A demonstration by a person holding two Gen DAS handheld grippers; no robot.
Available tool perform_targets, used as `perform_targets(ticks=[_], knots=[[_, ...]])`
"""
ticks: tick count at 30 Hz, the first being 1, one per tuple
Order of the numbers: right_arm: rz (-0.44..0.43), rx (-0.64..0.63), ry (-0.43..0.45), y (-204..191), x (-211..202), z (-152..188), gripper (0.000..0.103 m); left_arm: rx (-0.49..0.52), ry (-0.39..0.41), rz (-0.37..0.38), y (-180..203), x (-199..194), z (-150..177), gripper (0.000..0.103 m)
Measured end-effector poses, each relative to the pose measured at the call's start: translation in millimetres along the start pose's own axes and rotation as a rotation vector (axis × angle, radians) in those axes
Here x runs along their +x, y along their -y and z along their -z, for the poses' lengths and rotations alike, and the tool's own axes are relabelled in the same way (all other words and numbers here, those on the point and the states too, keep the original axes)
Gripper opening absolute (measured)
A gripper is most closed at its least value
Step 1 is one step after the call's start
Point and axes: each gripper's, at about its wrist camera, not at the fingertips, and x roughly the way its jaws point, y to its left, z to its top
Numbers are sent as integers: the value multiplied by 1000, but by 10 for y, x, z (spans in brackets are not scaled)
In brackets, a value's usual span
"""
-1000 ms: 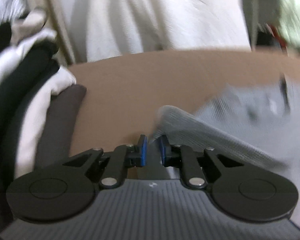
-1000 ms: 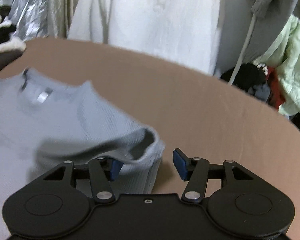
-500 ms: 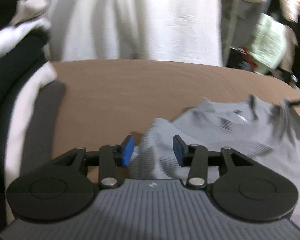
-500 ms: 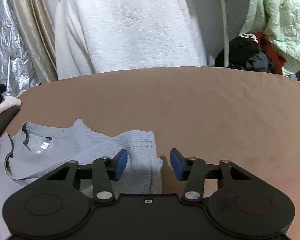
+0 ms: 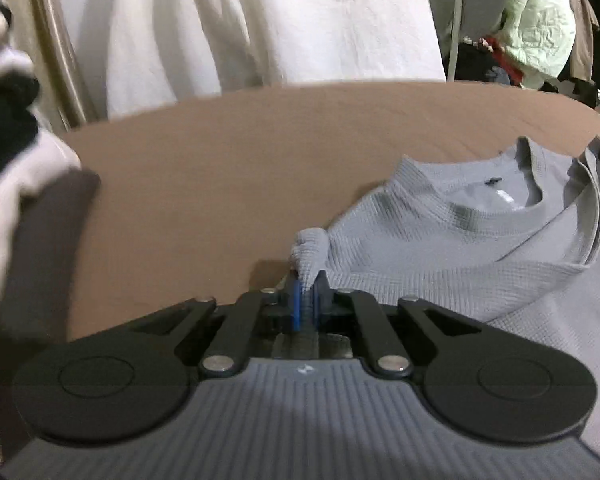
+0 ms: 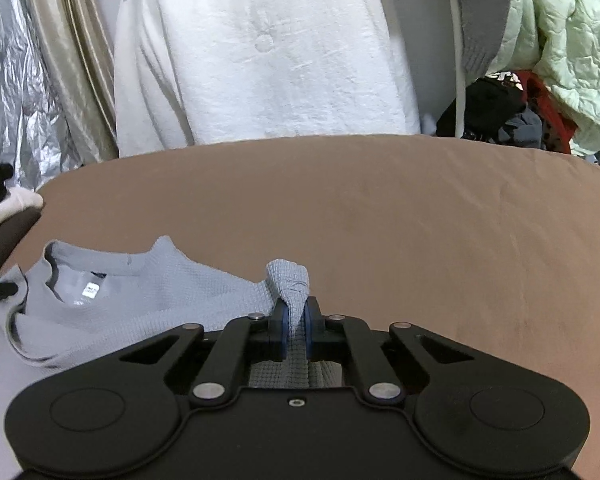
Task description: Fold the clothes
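A light grey waffle-knit top (image 5: 480, 248) lies spread on a brown cloth-covered surface (image 5: 220, 168), its round neckline toward twelve o'clock. In the left wrist view the garment fills the ground from two to four o'clock of the left gripper (image 5: 306, 300), and a bunched edge of the knit rises in a small peak straight ahead at twelve o'clock, pinched between the blue pads, which have drawn nearly together on the cloth. In the right wrist view the top (image 6: 148, 296) spreads from nine to eleven o'clock of the right gripper (image 6: 296, 328); its jaws are closing and already squeeze a gathered fold of the same knit, which stands up at twelve o'clock just past the fingertips. A small white label (image 6: 90, 290) sits inside the neckline at the back; its print is too small to read. Beyond the surface hangs a white textured garment (image 6: 268, 60), with a pale green quilted jacket (image 6: 560, 40) at two o'clock.
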Motion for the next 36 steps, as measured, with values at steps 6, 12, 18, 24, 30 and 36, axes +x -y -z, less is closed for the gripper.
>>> perform_targets(ticks=[6, 12, 18, 24, 30, 36], knots=[[-32, 56, 113, -16, -269, -25, 7, -38, 194, -59, -10, -497, 10, 5], [30, 29, 113, 55, -255, -90, 7, -142, 220, -112, -239, -507, -145, 5], [70, 40, 113, 24, -132, -120, 7, -193, 284, -64, -287, -376, -44, 6], [74, -13, 162, -71, -211, -253, 6, -206, 221, -153, -357, -274, -27, 8], [322, -60, -159, -139, 262, -300, 12, -136, -26, -160, -258, -226, 5, 47], [354, -19, -114, -516, -63, -1, 43, -156, -33, -57, -46, -803, 389, 69]])
